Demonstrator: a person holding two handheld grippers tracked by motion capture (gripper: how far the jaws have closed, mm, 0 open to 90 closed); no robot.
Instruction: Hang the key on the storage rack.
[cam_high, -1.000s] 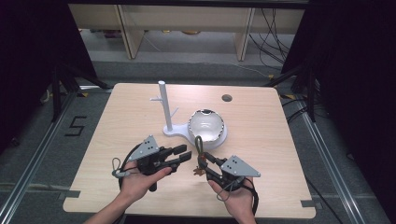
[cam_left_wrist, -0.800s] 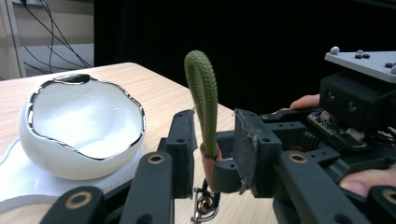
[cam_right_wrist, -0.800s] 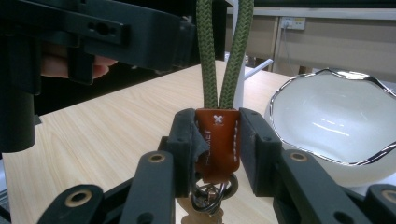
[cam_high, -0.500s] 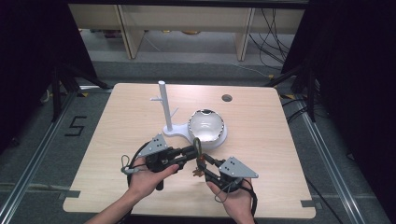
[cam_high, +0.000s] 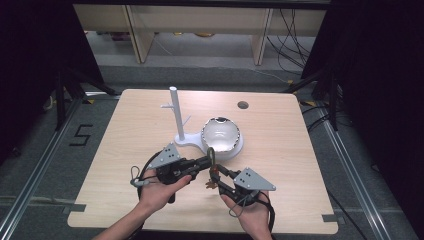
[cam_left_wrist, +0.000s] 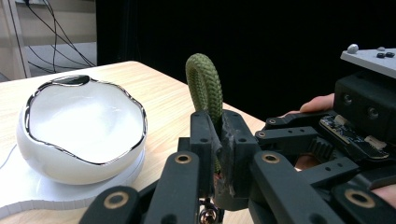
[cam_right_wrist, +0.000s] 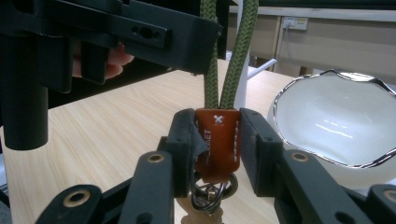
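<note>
Pale wood-grain laminate covers the bench (cam_high: 125, 150), which stands on a grey floor with dark curtains to either side. Near its front edge, roughly midway along, a keyring made of a braided olive-green cord loop (cam_left_wrist: 205, 84) with a stitched orange-brown leather tab (cam_right_wrist: 217, 140) hangs between both tongs, clear of the surface.

The left tongs (cam_high: 209, 161) have just been closing and now pinch the cord below its rounded top, pads tight on the braid. The right tongs (cam_high: 216, 177) clamp the flat leather tab from both sides; small steel split rings (cam_right_wrist: 210, 193) dangle beneath it.

Risk, as I judge it: the braid is round and springy, so a pinch on it could roll or slip if the two hands pull apart. The leather is smooth and thin, and could slide out if the right grip loosens before the left is secure. The dangling metal could swing and catch on a jaw.

Just beyond, toward the bench's middle, sits a glossy white ceramic bowl with a wavy silver rim (cam_high: 220, 136) on a white base; a careless swing could strike it. Beside it rises a matte white plastic post with short side pegs (cam_high: 176, 115).
</note>
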